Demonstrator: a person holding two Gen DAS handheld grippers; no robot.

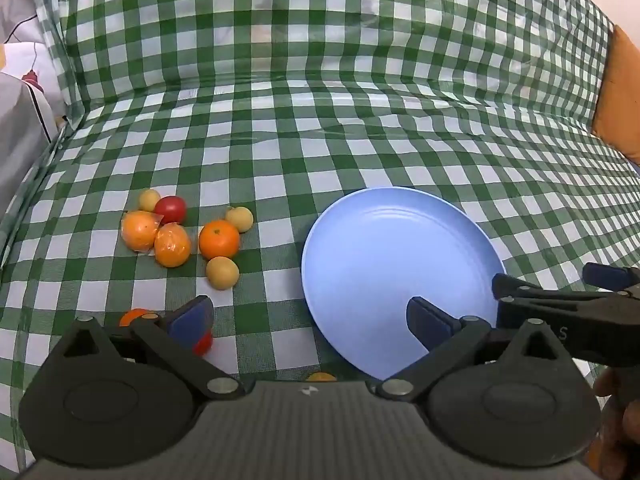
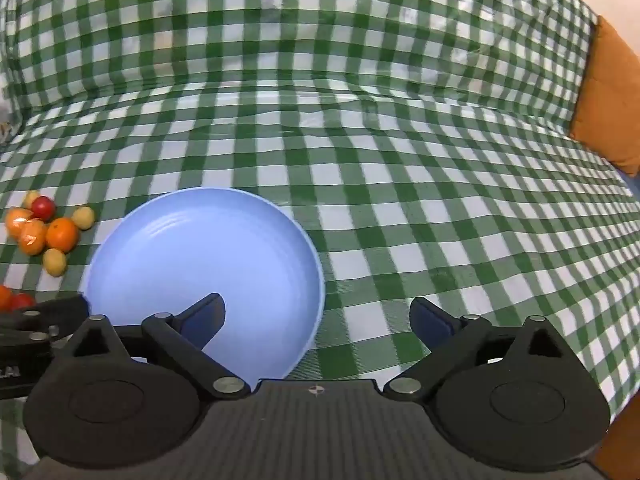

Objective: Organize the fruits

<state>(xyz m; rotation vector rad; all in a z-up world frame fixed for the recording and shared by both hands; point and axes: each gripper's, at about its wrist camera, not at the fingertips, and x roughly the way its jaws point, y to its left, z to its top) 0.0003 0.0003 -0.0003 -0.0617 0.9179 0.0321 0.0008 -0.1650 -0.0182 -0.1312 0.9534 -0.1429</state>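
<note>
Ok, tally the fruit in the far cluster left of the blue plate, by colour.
Orange fruit: 3
Yellow fruit: 3
Red fruit: 1
Total: 7
The partly hidden pieces nearer the camera are left out.

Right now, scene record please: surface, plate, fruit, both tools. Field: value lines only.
surface: green and white checked cloth
plate: blue plate, nothing on it
fruit pile: left of the plate, on the cloth; two wrapped oranges, bare orange, red tomato, three small yellow fruits
near fruit: more orange and red pieces partly hidden behind the left tool's finger
left tool: open, holds nothing, between pile and plate
right tool: open, holds nothing, over the plate's right edge
</note>
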